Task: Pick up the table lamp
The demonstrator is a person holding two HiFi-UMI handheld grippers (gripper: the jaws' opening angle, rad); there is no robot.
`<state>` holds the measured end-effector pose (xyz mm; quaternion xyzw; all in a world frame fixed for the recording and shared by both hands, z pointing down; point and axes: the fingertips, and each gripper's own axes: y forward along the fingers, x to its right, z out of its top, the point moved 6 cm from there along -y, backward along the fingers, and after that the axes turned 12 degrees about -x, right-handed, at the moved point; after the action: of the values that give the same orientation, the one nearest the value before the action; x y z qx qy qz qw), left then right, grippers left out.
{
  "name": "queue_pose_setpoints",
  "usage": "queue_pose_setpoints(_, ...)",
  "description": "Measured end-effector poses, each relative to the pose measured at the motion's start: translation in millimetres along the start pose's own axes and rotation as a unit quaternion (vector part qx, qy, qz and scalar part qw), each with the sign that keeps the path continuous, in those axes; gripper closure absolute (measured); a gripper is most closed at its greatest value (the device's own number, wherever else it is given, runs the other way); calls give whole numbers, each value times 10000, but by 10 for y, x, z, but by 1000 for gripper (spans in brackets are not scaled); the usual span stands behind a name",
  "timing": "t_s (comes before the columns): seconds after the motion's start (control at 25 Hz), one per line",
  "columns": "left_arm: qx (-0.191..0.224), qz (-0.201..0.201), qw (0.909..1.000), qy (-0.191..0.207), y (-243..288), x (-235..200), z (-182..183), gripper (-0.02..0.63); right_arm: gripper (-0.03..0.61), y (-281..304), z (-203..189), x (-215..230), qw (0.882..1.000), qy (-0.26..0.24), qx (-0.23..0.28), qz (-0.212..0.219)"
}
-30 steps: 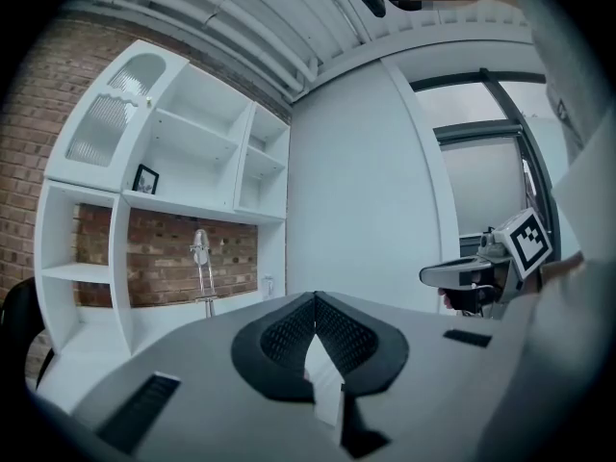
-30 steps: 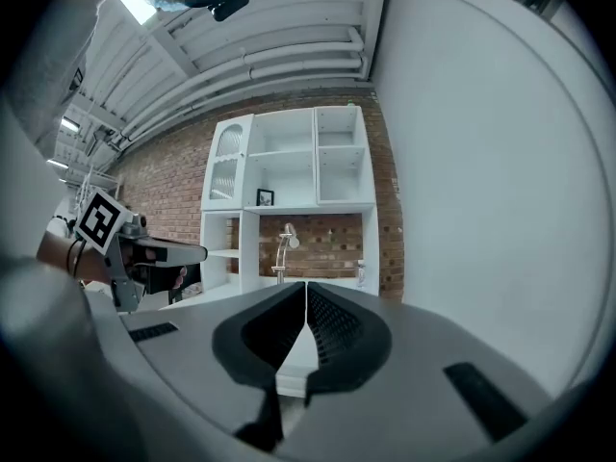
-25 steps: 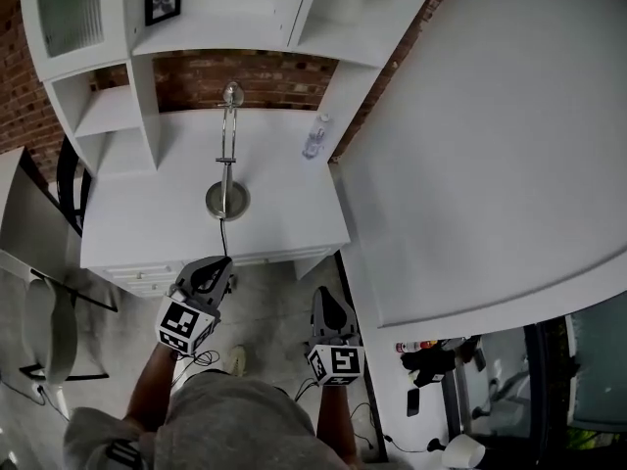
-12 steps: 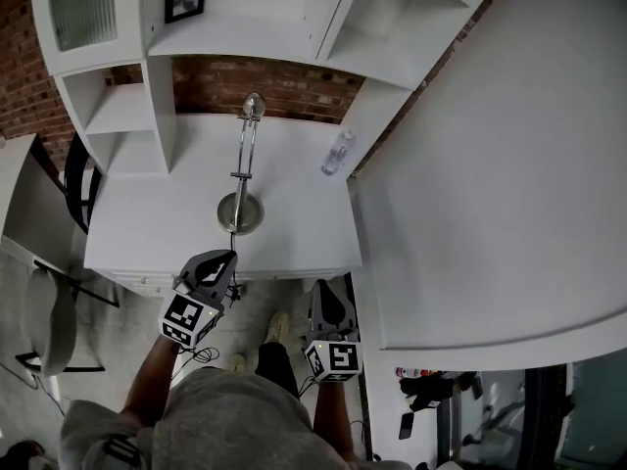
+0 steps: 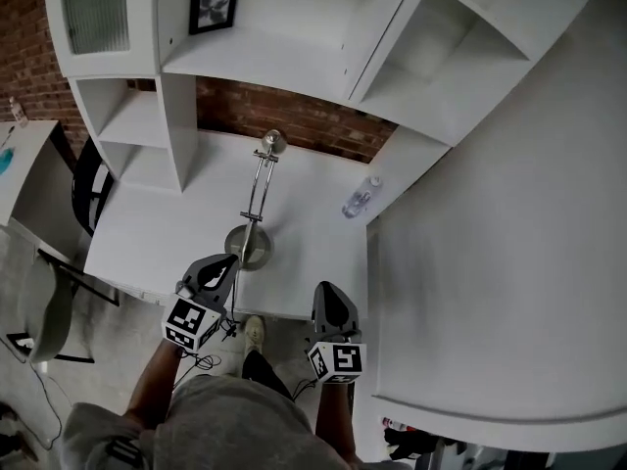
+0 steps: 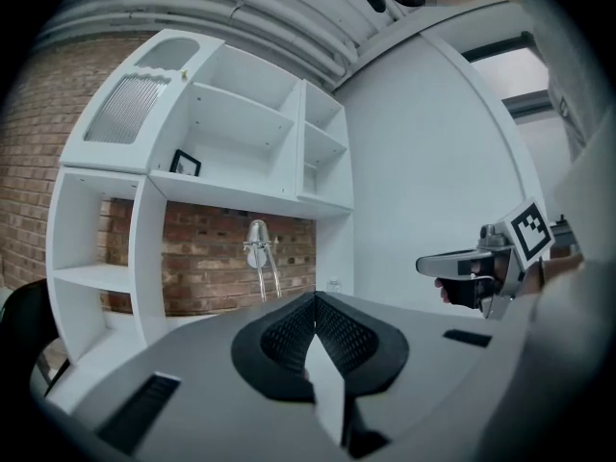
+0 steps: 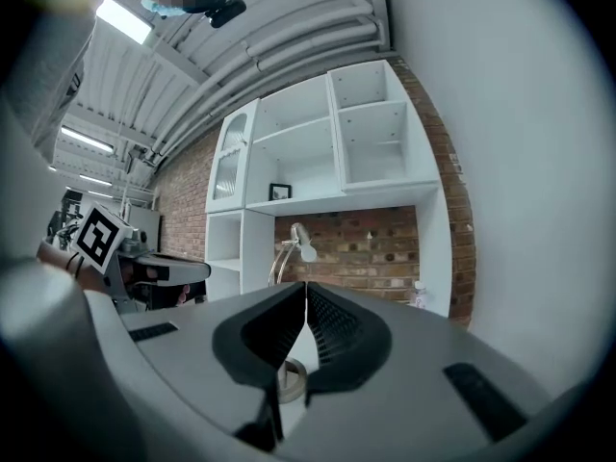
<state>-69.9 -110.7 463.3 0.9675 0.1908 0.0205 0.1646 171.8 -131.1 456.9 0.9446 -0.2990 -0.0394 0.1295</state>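
A: What do we log first, biggest thing down?

B: The white shelf unit (image 5: pixel 265 62) against the brick wall (image 5: pixel 294 123), then the white desk top (image 5: pixel 157 233) beneath it. A chair (image 5: pixel 44 316) sits off the desk's left end, clear of our line.

A: And the table lamp?

B: The table lamp (image 5: pixel 257 194) stands upright near mid-desk. Its round metal base is toward the front edge, and a thin stem rises to a small head by the brick. We judge that the base-forward spot suits a reach from our side.

A: Grippers?

B: The left gripper (image 5: pixel 229 260) is held about level at the desk's front and aimed toward the lamp. In the head view its tip lies beside the base. Its own view shows the lamp well ahead, so there is no contact. Its jaws are pressed together on nothing. The right gripper (image 5: pixel 326 290) is alongside it to the right, jaws likewise together and empty.

A: Why closed?

B: We read it as an approach posture, since nothing is within reach to grip. The jaws must spread before either can take the stem.

A: Small stuff?

B: A clear plastic bottle (image 5: pixel 361 197) stands at the back right corner, well apart from the lamp. A small framed picture (image 5: pixel 214 4) sits on an upper shelf. Neither is in our way.
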Motion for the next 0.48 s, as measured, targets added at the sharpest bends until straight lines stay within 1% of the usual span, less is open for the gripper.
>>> queue_pose_setpoints(0.2,-30,147,9999,-83,341,-132,89,611,554,452,99,282,9996,-67,-86,262)
queue_pose_setpoints(0.48,-160,336,9991,-218,739,-326,-40,609,554,938,17,459,9975,-114,-388,587)
